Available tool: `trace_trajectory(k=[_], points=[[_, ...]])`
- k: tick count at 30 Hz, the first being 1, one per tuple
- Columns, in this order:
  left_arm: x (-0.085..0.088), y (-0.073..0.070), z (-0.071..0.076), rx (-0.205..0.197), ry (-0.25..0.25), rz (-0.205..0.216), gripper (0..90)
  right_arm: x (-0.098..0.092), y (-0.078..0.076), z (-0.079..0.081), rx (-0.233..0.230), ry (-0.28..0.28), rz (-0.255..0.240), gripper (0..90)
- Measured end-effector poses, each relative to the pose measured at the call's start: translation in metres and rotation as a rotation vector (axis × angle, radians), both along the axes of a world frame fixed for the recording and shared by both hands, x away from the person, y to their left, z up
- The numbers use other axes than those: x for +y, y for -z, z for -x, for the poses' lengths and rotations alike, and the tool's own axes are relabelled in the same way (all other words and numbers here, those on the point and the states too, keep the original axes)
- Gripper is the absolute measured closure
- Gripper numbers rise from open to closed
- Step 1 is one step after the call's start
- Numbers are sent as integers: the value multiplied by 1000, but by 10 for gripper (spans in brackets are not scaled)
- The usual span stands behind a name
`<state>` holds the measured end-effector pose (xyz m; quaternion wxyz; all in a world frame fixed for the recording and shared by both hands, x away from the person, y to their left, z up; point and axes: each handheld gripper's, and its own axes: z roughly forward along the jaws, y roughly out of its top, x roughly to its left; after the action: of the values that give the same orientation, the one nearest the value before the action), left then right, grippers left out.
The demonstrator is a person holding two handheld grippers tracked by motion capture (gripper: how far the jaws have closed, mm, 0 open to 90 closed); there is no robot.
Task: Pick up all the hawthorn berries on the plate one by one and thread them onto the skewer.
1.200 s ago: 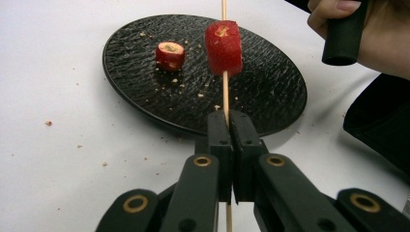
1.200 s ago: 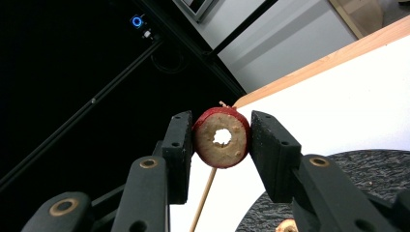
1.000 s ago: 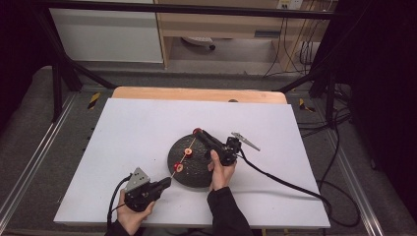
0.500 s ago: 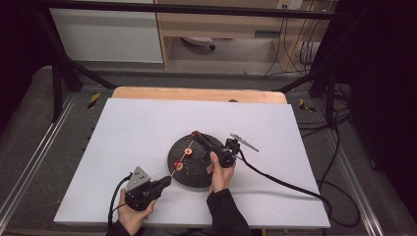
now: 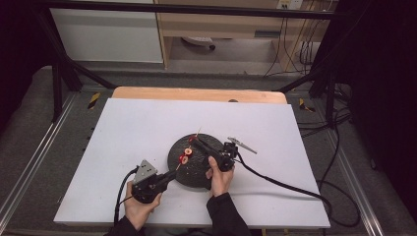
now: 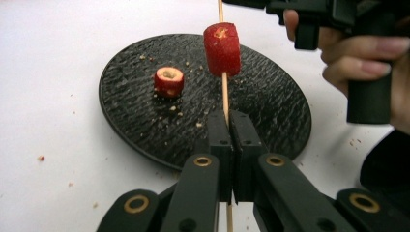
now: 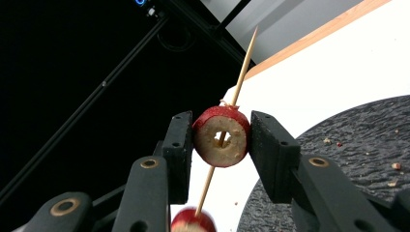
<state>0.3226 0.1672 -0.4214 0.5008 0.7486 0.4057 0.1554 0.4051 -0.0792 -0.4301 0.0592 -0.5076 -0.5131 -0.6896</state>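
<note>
A thin wooden skewer (image 6: 224, 92) stands up out of my left gripper (image 6: 226, 140), whose jaws are shut on its lower end. One red piece (image 6: 222, 48) is threaded on it above the jaws. A second red piece (image 6: 169, 81) with a hollow core lies on the black round plate (image 6: 270, 106). My right gripper (image 7: 221, 137) is shut on a red ring-shaped slice (image 7: 212, 145), and the skewer (image 7: 244, 63) passes through its hole. From above, the right gripper (image 5: 193, 139) hovers over the plate (image 5: 196, 174), and the left gripper (image 5: 173, 173) is at the plate's near-left rim.
The plate, strewn with crumbs, sits on a white table sheet (image 5: 133, 128) with a wooden edge (image 5: 196, 93) at the back. Black cables (image 5: 285, 184) trail from both grippers. Dark frame bars and a cabinet stand beyond the table.
The right gripper has crept slightly down along the skewer with its slice, toward the left gripper. The left hand has stayed put.
</note>
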Motion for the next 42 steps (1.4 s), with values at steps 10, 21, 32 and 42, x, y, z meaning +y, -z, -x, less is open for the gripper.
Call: trace_trajectory(k=[10,21,32,42], points=[[-7,-5,-12,-6,1,-10,885,1,2,7,-10,-28,31,617],[4,-1,-11,1,22,-20,885,1,3,8,-9,-60,94,540],[52,2,0,10,13,-56,884,-12,-11,7,-38,-144,366,239],[75,5,2,27,12,-89,883,-18,-7,-1,-6,-238,582,148]])
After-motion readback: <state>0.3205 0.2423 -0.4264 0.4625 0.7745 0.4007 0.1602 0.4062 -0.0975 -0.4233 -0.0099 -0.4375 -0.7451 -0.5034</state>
